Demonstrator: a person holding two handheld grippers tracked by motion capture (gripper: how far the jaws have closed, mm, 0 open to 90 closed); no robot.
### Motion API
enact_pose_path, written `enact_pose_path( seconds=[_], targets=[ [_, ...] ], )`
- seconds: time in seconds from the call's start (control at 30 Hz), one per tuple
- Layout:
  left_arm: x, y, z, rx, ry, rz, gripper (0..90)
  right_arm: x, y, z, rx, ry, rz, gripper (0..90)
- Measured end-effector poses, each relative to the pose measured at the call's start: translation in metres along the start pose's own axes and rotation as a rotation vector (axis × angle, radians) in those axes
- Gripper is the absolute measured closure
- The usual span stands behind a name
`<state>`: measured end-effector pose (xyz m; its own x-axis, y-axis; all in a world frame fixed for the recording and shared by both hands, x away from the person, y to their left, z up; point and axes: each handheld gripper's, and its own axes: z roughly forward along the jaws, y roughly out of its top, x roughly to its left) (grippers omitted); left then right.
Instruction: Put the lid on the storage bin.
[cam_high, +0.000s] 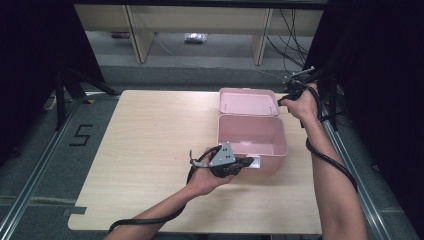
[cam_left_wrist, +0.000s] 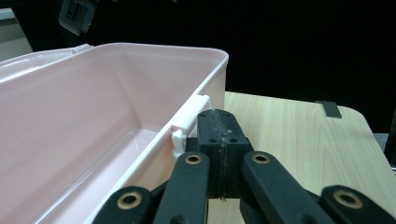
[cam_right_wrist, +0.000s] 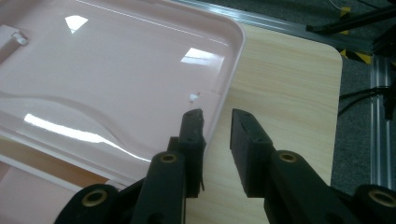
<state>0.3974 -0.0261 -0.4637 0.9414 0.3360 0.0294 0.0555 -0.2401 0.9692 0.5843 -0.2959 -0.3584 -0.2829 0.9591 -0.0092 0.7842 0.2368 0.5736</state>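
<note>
A black "5" marks the floor left of the pink box. Left gripper, jaws pressed together, touches the box's front latch; right gripper stands half open, empty, beside its lid.

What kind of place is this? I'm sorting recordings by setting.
Probably a lab recording station: a wooden table ringed by black curtains, metal floor rails, loose cables, and a taped "5".

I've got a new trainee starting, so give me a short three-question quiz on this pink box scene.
1. True or false: the pink box stands open, its lid laid back.
2. Which hand-held gripper has its jaws apart? A left, B right.
3. What lies inside the box?

Key: 1 true. 2 B: the right hand-held gripper gapes beside the lid's edge; the left hand-held gripper is shut at the box's front latch. 3 Nothing.
</note>
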Motion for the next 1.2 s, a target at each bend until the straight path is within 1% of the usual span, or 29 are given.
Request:
enact_pose_path(
  seconds=[0.03, 0.07, 0.1, 0.13, 0.2, 0.3, 0.33, 0.37, 0.4, 0.47, 0.5, 0.53, 0.57, 0.6, 0.63, 0.67, 0.77, 0.8, 0.83, 0.87, 0.9, 0.97, 1.0, 1.03, 1.07, 1.1, 1.13, 1.17, 1.2],
  targets=[
    [0.0, -0.001, 0.0, 0.003, 0.002, 0.004, 89.7, 0.001, 0.0, -0.001, 0.005, 0.01, 0.01, 74.6],
    [0.0, -0.001, 0.002, -0.006, 0.001, -0.003, 89.7, 0.001, 0.0, 0.0, 0.003, 0.01, 0.009, 74.6],
    [0.0, -0.001, 0.002, -0.002, 0.0, -0.002, 89.7, 0.001, 0.001, 0.0, 0.005, 0.014, 0.011, 74.6],
    [-0.001, -0.001, 0.003, -0.001, 0.0, 0.005, 89.8, 0.001, 0.001, 0.0, -0.008, 0.014, 0.001, 74.6],
    [-0.001, -0.001, 0.004, 0.004, 0.002, 0.023, 89.7, 0.002, 0.001, 0.0, -0.003, 0.013, -0.004, 74.6],
    [-0.004, -0.002, 0.006, 0.008, 0.014, 0.031, 89.8, 0.003, 0.001, 0.001, -0.007, 0.017, -0.001, 74.6],
    [-0.004, -0.002, 0.006, 0.009, 0.015, 0.033, 89.8, 0.003, 0.002, 0.0, 0.002, 0.019, 0.01, 74.7],
    [-0.004, -0.002, 0.006, 0.011, 0.016, 0.031, 89.8, 0.002, 0.002, 0.001, -0.013, 0.012, -0.004, 74.7],
    [-0.004, -0.002, 0.006, 0.01, 0.017, 0.03, 89.8, 0.003, 0.002, 0.0, -0.004, 0.016, 0.01, 74.6],
    [-0.005, -0.002, 0.007, 0.012, 0.02, 0.035, 89.8, 0.003, 0.002, 0.001, -0.004, 0.012, 0.01, 74.7],
    [-0.005, -0.002, 0.007, 0.013, 0.023, 0.034, 89.8, 0.005, 0.002, 0.0, 0.005, 0.024, 0.048, 74.7],
    [-0.005, -0.002, 0.007, 0.014, 0.024, 0.032, 89.8, 0.002, 0.002, 0.002, -0.013, 0.009, 0.008, 74.7],
    [-0.005, -0.002, 0.007, 0.014, 0.024, 0.028, 89.8, -0.001, 0.003, 0.003, -0.025, 0.012, -0.003, 74.6],
    [-0.005, -0.002, 0.008, 0.013, 0.024, 0.023, 89.9, 0.0, 0.003, 0.003, -0.016, 0.0, 0.01, 74.6],
    [-0.006, -0.002, 0.008, 0.016, 0.024, 0.023, 89.9, -0.001, 0.003, 0.005, -0.018, 0.015, 0.012, 74.5],
    [-0.005, -0.002, 0.008, 0.015, 0.023, 0.024, 89.9, -0.002, 0.003, 0.005, -0.016, 0.01, 0.012, 74.6],
    [-0.005, -0.002, 0.008, 0.017, 0.023, 0.018, 89.9, -0.002, 0.003, 0.009, -0.006, 0.009, 0.036, 74.5],
    [-0.005, -0.001, 0.008, 0.02, 0.022, 0.019, 89.9, -0.003, 0.004, 0.011, -0.008, 0.011, 0.034, 74.4],
    [-0.005, -0.001, 0.008, 0.023, 0.021, 0.02, 89.9, -0.003, 0.004, 0.012, -0.009, 0.011, 0.046, 74.4],
    [-0.005, -0.001, 0.008, 0.024, 0.02, 0.019, 89.9, -0.004, 0.004, 0.013, 0.004, 0.013, 0.04, 74.4],
    [-0.004, -0.001, 0.008, 0.028, 0.018, 0.018, 89.9, -0.004, 0.005, 0.015, -0.007, 0.005, 0.042, 74.3],
    [-0.005, -0.001, 0.008, 0.028, 0.017, 0.008, 89.9, -0.003, 0.006, 0.017, -0.002, 0.014, 0.065, 74.1],
    [-0.005, -0.001, 0.008, 0.028, 0.02, 0.008, 89.9, -0.005, 0.006, 0.019, 0.0, 0.008, 0.052, 74.0],
    [-0.005, -0.001, 0.008, 0.029, 0.021, 0.004, 89.9, -0.005, 0.007, 0.02, 0.002, 0.013, 0.056, 73.9],
    [-0.005, 0.0, 0.008, 0.03, 0.02, 0.009, 89.9, -0.005, 0.008, 0.021, -0.001, 0.006, 0.051, 73.8],
    [-0.004, 0.0, 0.009, 0.028, 0.018, 0.012, 89.9, -0.005, 0.009, 0.021, 0.0, 0.009, 0.064, 73.8],
    [-0.005, 0.0, 0.009, 0.029, 0.02, 0.007, 89.9, -0.006, 0.011, 0.024, -0.009, 0.009, 0.063, 73.7],
    [-0.004, 0.0, 0.009, 0.028, 0.018, 0.013, 89.9, -0.005, 0.011, 0.023, -0.01, 0.013, 0.079, 73.7],
    [-0.004, 0.0, 0.009, 0.028, 0.018, 0.011, 90.0, -0.006, 0.012, 0.025, -0.008, 0.01, 0.069, 73.6]
  ],
)
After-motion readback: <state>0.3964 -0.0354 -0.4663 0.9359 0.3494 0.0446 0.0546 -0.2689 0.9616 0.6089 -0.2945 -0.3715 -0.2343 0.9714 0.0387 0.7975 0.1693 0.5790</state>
